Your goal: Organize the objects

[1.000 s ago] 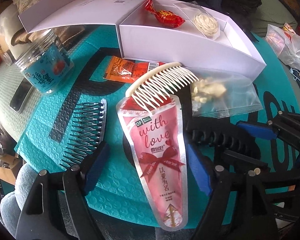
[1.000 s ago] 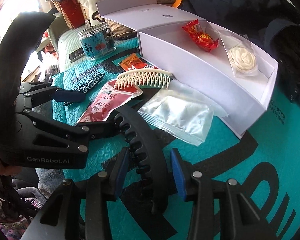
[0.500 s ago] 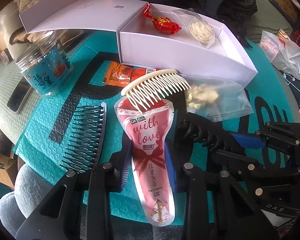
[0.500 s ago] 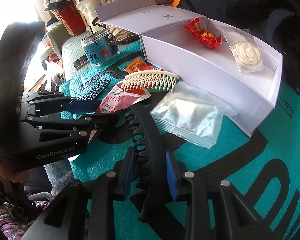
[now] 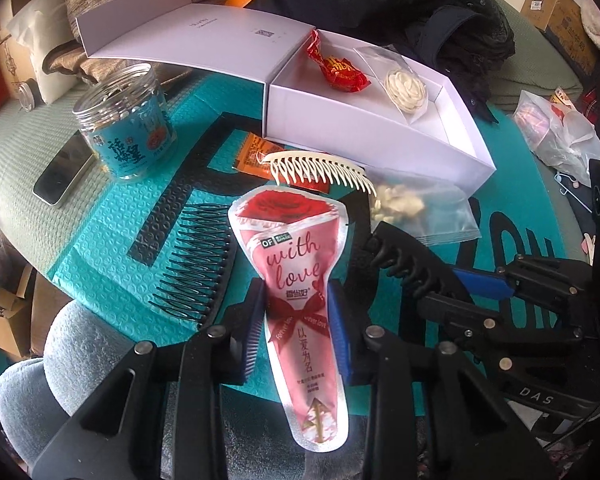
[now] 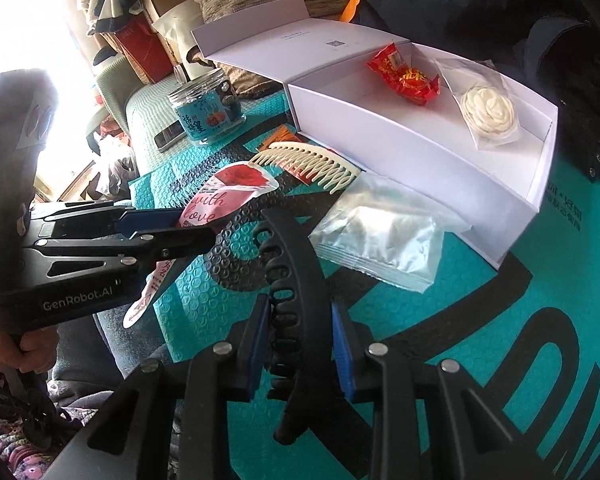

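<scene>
The left gripper (image 5: 298, 320) has its jaws pinched on the narrow lower half of a pink pouch (image 5: 296, 276), its rose-printed top tilted up off the teal mat (image 5: 112, 248). The right gripper (image 6: 300, 344) has just been closing and clamps a black hair clip (image 6: 296, 292) between its pads.

Around the pouch: a black comb (image 5: 196, 264) lies flat just to its left. A cream comb (image 5: 320, 168) sits just beyond the pouch's top, teeth toward it, partly over an orange packet (image 5: 256, 152). A clear bag (image 5: 416, 208) of pale pieces rests against the front wall of the white box (image 5: 360, 132).

The box stands open, lid folded back. Inside lie a red wrapped sweet (image 5: 336, 72) and, beside it, a cream flower (image 5: 406, 90) in a clear sleeve. A clear jar (image 5: 128, 120) with a teal label stands left of the box, without a lid, a phone (image 5: 62, 174) beside it.
</scene>
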Action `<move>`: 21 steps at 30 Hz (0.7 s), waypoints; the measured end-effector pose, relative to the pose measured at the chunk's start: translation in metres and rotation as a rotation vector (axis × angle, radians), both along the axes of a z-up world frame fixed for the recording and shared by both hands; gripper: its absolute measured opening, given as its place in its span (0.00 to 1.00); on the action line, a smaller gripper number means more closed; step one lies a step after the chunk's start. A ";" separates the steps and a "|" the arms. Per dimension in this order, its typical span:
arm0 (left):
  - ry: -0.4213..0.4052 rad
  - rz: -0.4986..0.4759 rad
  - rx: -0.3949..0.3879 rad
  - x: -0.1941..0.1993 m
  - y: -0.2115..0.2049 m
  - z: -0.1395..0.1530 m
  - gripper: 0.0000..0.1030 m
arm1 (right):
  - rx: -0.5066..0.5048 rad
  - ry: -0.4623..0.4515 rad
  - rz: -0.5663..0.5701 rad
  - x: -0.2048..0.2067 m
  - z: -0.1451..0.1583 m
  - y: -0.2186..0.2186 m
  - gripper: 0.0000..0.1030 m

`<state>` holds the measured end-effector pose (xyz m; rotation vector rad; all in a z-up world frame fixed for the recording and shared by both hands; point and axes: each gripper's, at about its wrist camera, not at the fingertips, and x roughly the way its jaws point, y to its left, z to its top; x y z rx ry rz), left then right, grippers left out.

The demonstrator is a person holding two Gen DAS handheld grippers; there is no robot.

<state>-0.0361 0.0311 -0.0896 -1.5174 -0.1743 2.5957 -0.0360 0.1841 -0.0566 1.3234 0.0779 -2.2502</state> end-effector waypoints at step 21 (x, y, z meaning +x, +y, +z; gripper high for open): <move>0.104 0.045 -0.015 0.011 -0.020 0.062 0.28 | -0.046 0.136 0.076 0.000 0.054 -0.028 0.28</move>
